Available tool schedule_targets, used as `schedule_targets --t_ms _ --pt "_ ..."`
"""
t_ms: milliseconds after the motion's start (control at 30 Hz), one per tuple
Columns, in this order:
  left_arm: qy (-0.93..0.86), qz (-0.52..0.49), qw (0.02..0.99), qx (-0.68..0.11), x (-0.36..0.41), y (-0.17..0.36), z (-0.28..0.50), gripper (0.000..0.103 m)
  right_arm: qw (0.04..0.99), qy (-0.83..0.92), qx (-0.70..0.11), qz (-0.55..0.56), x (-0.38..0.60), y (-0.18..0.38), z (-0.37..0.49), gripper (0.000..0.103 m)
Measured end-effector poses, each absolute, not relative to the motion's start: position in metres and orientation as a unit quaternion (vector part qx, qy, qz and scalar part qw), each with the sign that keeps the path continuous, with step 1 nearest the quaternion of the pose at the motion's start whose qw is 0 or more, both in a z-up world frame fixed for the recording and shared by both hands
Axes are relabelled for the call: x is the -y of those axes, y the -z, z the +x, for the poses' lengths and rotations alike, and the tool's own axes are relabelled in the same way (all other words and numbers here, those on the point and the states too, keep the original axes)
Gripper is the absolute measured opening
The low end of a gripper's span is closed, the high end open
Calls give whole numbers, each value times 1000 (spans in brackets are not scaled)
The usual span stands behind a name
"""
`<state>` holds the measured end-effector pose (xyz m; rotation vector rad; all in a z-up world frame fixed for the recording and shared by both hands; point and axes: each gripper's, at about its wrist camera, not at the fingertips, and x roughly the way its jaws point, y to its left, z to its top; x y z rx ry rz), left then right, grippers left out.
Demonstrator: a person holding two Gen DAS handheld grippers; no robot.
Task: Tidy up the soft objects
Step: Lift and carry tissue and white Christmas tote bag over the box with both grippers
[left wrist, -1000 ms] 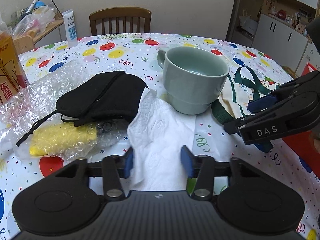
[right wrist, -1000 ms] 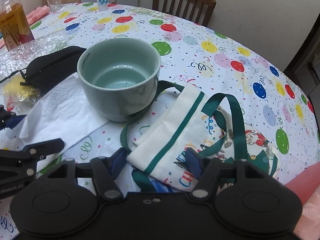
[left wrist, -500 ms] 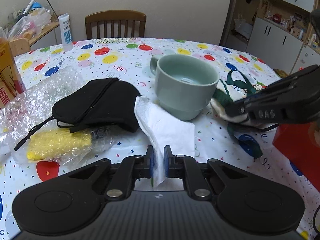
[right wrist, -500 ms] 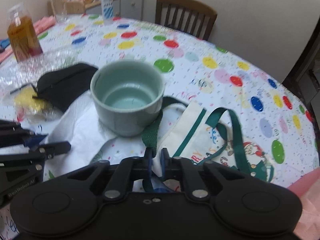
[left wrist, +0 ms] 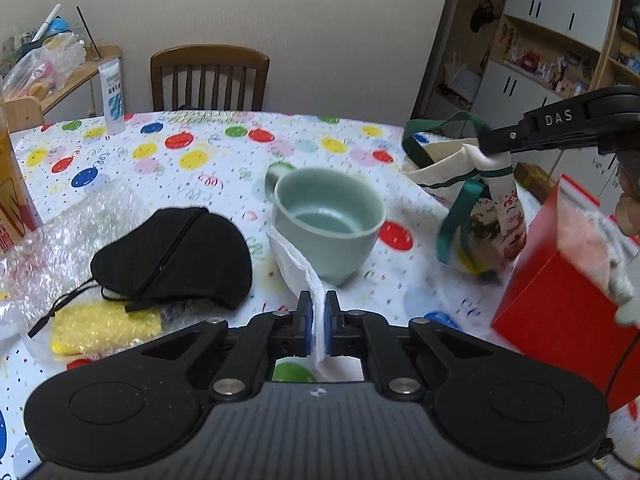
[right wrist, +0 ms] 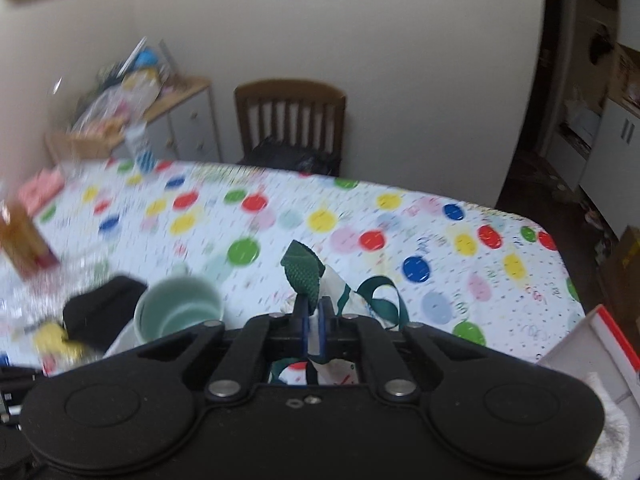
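Observation:
My left gripper (left wrist: pixel 318 312) is shut on a white paper napkin (left wrist: pixel 298 266) and lifts its near edge in front of the green mug (left wrist: pixel 326 220). My right gripper (right wrist: pixel 314 314) is shut on a small cream tote bag with green straps (left wrist: pixel 472 184) and holds it in the air over the table's right side, above an open red box (left wrist: pixel 560 280). In the right wrist view the bag (right wrist: pixel 344 294) hangs from the jaws. A black zip pouch (left wrist: pixel 176 256) lies left of the mug.
Bubble wrap (left wrist: pixel 68 228) and a yellow wrapped item (left wrist: pixel 104 326) lie at the left. An orange carton (left wrist: pixel 12 196) stands at the far left, a white tube (left wrist: pixel 112 98) at the back. A wooden chair (left wrist: pixel 208 76) is behind the table. The red box holds pale soft things (left wrist: pixel 592 240).
Both grippers closed, the left on the napkin, the right on the tote bag. The right gripper then lifted the bag off the table and carried it right, toward the red box.

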<state>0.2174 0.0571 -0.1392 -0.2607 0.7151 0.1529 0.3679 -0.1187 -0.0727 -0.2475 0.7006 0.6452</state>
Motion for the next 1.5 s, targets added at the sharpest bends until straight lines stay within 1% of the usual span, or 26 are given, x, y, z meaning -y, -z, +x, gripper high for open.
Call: schedule_targets --t_ms 167,333,633,833,1133,1500 --pt "-69 -138 931 -331 -57 115 218 5 891 -307 -329 -62 143 49 380 3" --pt "-56 -146 937 -313 -50 88 217 5 896 -320 -304 -34 164 18 380 3" --pt "-19 -147 949 -280 -20 38 217 5 903 -346 -254 -12 208 -36 363 3" --pt "12 -144 953 -266 15 16 219 5 908 -351 -228 -5 245 -59 351 3" --pt "64 -163 948 -268 72 -2 231 5 918 -335 -213 -1 307 -65 345 3" --pt "139 -170 935 -280 153 -6 270 5 927 -300 -224 0 375 -45 353 3"
